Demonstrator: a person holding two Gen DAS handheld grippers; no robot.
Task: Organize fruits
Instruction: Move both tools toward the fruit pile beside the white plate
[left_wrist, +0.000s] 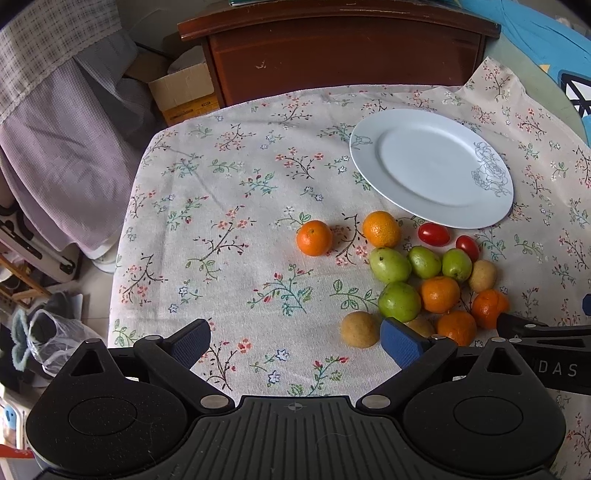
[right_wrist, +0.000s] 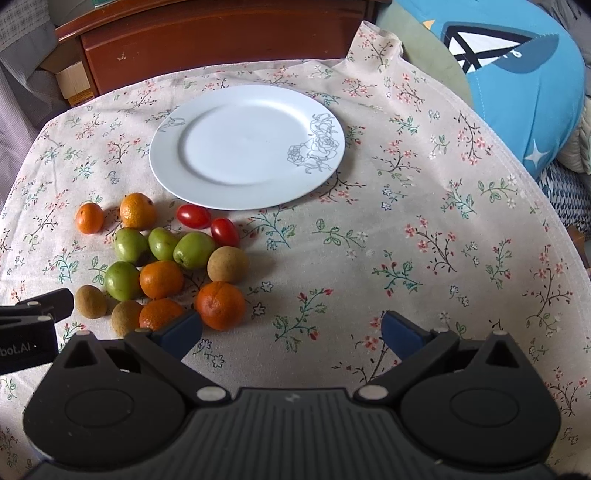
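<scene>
Right gripper (right_wrist: 291, 334) spread wide, empty, low over tablecloth (right_wrist: 406, 229). Left gripper (left_wrist: 295, 341) also spread, empty. Fruit pile (right_wrist: 162, 258) sits ahead-left of right gripper, just below empty plate (right_wrist: 247, 147). Nearest orange (right_wrist: 220, 305) just beside right gripper's left finger; right likely nearer for first pick.
</scene>
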